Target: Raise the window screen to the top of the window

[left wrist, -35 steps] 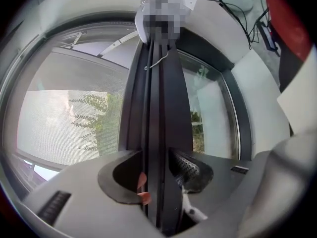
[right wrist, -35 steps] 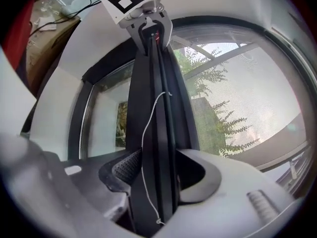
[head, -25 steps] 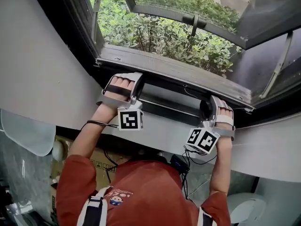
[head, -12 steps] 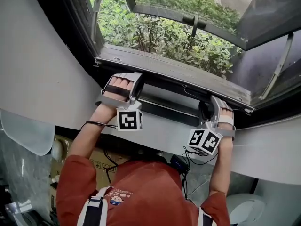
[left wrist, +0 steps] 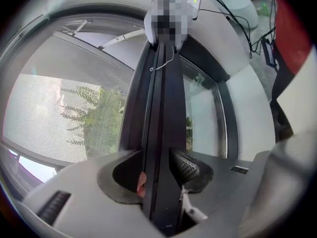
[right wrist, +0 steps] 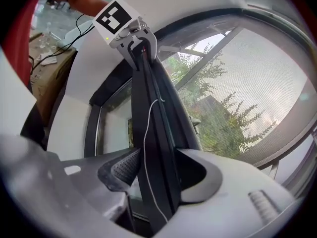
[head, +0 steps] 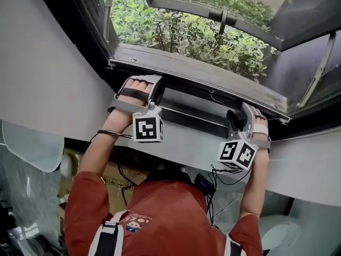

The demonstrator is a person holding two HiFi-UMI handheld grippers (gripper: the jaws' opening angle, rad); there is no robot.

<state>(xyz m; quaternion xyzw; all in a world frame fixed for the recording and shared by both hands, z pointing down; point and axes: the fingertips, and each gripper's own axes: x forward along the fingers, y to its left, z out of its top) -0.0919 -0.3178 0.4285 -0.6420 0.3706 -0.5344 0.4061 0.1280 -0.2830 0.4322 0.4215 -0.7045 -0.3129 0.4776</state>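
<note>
The window screen's black bottom bar (head: 186,113) runs across the window opening just below the grey frame (head: 197,79). My left gripper (head: 155,92) grips its left end. In the left gripper view the bar (left wrist: 161,108) passes between the jaws of the left gripper (left wrist: 161,175), with both pads against it. My right gripper (head: 234,117) sits on the bar's right end. Its jaws are opening, with the bar (right wrist: 153,113) still between them at the right gripper (right wrist: 158,170), and the ribbed pad (right wrist: 126,167) still touches it. Grey mesh (left wrist: 59,113) (right wrist: 257,83) spreads beside the bar.
Beyond the frame an open glass pane (head: 298,9) swings outward over green bushes (head: 176,33). A white wall (head: 42,79) flanks the window. Below the sill are a cardboard box (head: 114,177) and black cables (head: 213,183).
Both hands stay at the same places on the bar. The right gripper has rolled a little, so its marker cube shows a different tilt.
</note>
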